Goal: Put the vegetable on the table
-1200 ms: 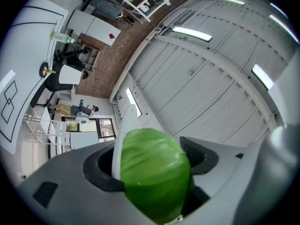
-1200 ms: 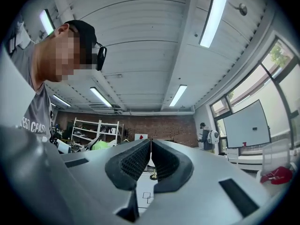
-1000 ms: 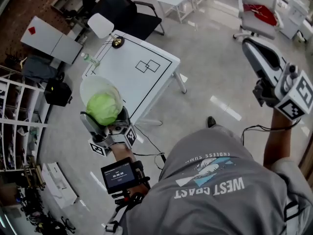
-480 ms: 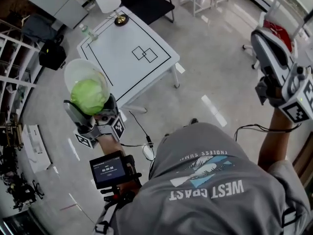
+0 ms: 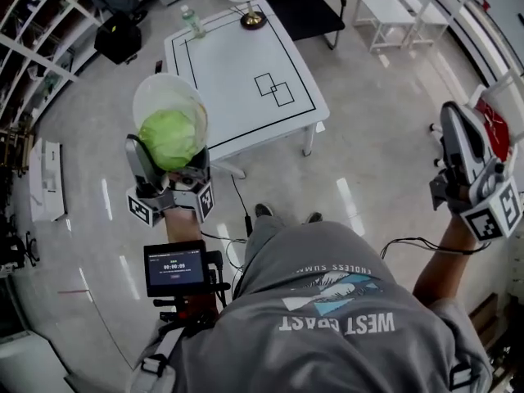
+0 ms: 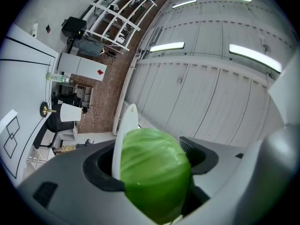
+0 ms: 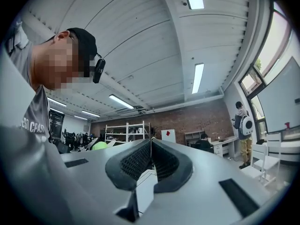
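One grip: our left tool (image 5: 169,169) clamps the cabbage (image 5: 170,136), right tool (image 5: 465,137) closed empty, so we lower gently onto the tabletop (image 5: 237,64).

Lab-like open-plan office: bare metal shelving (image 5: 33,23) left of the left gripper (image 5: 170,158), white table (image 5: 237,97) with black marked outlines ahead of it, office chair (image 5: 307,11) beyond; brick wall (image 7: 187,121), desk (image 7: 225,144) with a seated person and ceiling strip lights (image 7: 197,78) past the right gripper (image 7: 151,142)

The grey T-shirt (image 5: 344,318), behind the jaws, reads "WEST COAST" and "ENDLESS SUMM", upside down; the small monitor's (image 5: 174,267) digits are illegible.
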Motion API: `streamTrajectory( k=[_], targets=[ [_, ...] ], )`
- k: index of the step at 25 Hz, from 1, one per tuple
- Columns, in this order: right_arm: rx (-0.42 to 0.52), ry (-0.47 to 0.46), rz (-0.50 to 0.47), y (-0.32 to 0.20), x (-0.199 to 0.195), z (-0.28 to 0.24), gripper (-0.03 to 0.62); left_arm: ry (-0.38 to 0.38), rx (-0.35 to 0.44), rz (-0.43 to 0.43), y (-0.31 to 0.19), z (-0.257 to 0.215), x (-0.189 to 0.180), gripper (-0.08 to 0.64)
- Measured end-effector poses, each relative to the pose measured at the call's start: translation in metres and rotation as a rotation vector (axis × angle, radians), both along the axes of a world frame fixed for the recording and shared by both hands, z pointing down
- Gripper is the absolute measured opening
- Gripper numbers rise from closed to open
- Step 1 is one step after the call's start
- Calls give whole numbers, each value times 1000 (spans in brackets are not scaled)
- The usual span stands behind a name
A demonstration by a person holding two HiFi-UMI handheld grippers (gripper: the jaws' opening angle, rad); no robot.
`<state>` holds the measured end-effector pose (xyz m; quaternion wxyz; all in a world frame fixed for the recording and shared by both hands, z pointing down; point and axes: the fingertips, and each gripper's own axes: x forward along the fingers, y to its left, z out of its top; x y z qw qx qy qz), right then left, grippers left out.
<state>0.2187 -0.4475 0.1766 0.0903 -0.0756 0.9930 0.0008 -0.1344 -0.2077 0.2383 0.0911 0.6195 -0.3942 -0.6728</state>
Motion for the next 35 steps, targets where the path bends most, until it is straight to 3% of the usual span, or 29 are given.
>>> streamTrajectory(
  k=[22,29,35],
  targets=[
    [-4,15,93,-10,-173,-20,9,5,-57,102,-56,-10,-191,365],
    [5,72,77,-2,-203,-16,9,34,-47,100,-56,1,-215,365],
    [-65,83,49,-50,-209,4,9,68,-89,44,-78,18,-223,365]
  ],
)
